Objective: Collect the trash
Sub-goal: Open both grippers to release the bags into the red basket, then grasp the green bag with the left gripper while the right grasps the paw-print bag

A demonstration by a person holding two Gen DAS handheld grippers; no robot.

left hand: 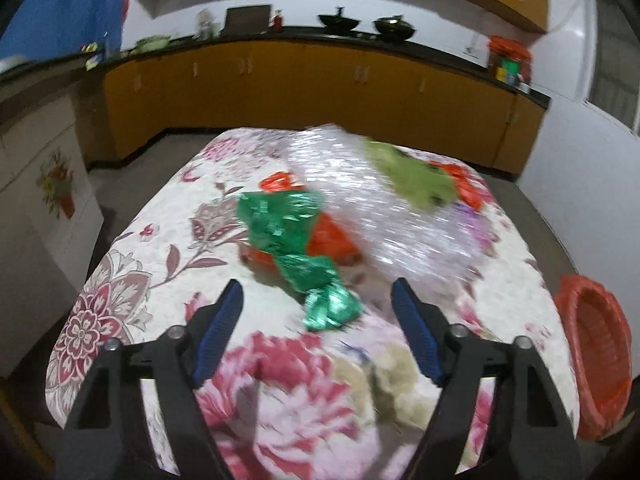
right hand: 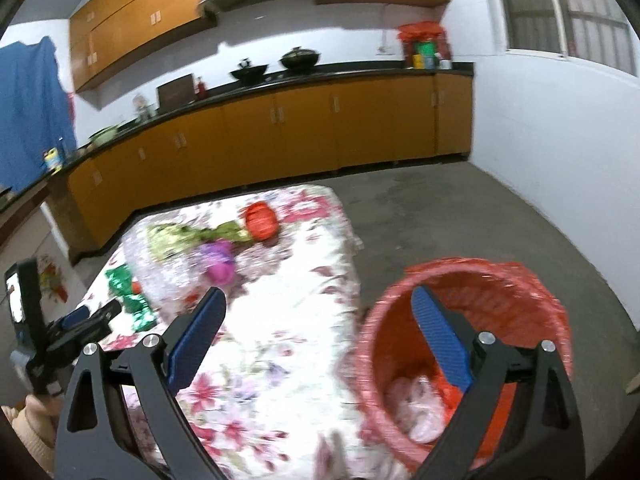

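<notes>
A kitchen table under a floral cloth (left hand: 168, 248), seen from my two handheld grippers, both frames smeared by motion blur. From the left wrist camera, the clear crinkled plastic sheet (left hand: 380, 208) at 12 o'clock is little more than a shimmering streak, and it covers part of the orange wrapper (left hand: 330, 236) and the purple piece (left hand: 472, 216) beneath it; I cannot make out where either one ends. The green foil wrapper (left hand: 296, 248) is the sharpest item, trailing toward my left gripper (left hand: 318, 300), whose blue-padded jaws stand wide apart and empty, tips hovering just short of the foil's nearest knot. An olive-green wrapper (left hand: 412, 180) lies on top of the plastic at 1 o'clock, with a red wrapper (left hand: 460, 184) just beyond it. The red bin (left hand: 596, 352) is cut off at the 4 o'clock edge.

From the right wrist camera, my right gripper (right hand: 318, 312) hangs over the table's corner, jaws spread wide and holding nothing, one finger over the cloth, the other over the mouth of the bin (right hand: 532, 280). Pale crumpled trash (right hand: 416, 404) sits in the bin, partly hidden behind that finger. My left gripper (right hand: 86, 318) shows at 9 o'clock.
</notes>
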